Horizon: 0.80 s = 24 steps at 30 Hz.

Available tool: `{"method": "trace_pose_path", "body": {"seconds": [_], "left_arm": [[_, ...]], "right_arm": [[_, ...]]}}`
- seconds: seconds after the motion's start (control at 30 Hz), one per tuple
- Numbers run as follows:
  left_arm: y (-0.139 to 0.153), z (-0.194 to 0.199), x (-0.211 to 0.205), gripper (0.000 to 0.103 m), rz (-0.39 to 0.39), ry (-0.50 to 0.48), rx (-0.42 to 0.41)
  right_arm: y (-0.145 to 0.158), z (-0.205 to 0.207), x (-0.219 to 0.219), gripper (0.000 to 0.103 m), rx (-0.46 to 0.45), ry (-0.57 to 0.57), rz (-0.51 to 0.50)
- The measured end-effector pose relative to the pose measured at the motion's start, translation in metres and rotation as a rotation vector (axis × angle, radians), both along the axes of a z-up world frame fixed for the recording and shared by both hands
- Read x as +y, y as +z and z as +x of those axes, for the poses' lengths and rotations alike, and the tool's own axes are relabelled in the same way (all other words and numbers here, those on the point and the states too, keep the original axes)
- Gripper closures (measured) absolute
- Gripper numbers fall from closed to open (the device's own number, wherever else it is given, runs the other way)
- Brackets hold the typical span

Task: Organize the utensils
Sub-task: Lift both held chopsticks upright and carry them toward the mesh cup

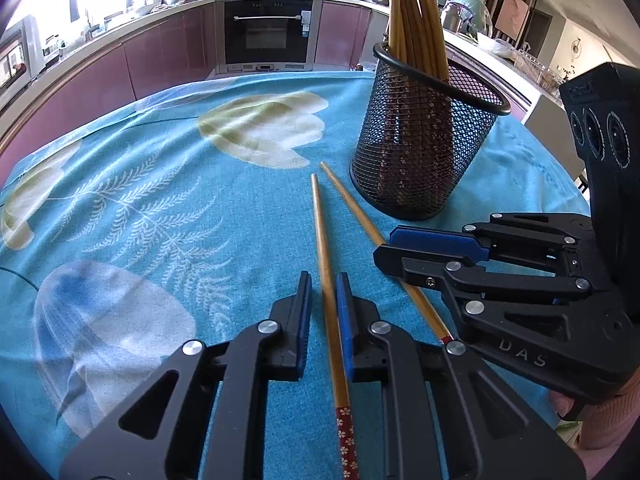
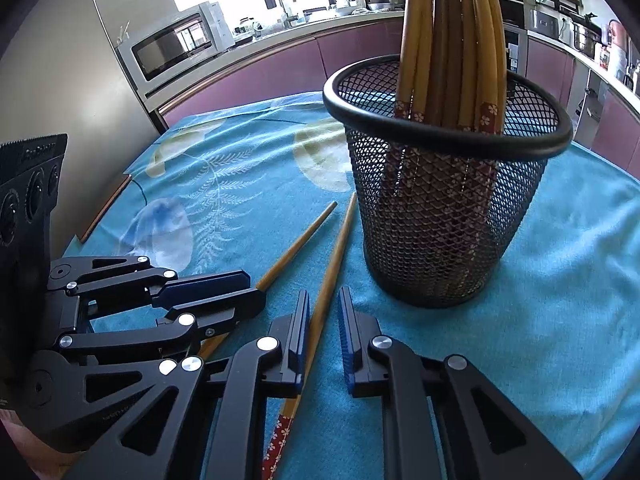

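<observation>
Two chopsticks lie on the cloth (image 1: 168, 168): from the left wrist, the left gripper (image 1: 324, 284) pinches one chopstick (image 1: 320, 236), cup (image 1: 424, 136) ahead to its right; from the right wrist, the right gripper (image 2: 323, 304) pinches the other chopstick (image 2: 334, 256), cup (image 2: 444, 184) just ahead
</observation>
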<state>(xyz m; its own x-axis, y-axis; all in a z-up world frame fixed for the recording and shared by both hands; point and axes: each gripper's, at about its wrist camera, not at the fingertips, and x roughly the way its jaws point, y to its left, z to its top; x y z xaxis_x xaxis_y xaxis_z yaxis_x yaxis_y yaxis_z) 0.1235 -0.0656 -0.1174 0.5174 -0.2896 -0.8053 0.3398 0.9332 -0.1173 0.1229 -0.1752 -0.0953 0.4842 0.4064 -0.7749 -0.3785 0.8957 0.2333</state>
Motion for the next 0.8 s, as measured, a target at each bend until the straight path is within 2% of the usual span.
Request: {"method": "trace_pose_path", "body": {"seconds": [0.4,0.8], "left_arm": [[0.0,0.001,0.001,0.095,-0.019,0.027,0.004],[0.005,-0.002,0.006,0.095,-0.051,0.038,0.006]], "right_arm": [[0.0,0.0,-0.005,0.097,0.008,-0.019,0.028],[0.009,-0.009,-0.011,0.097,-0.01,-0.024,0.056]]}}
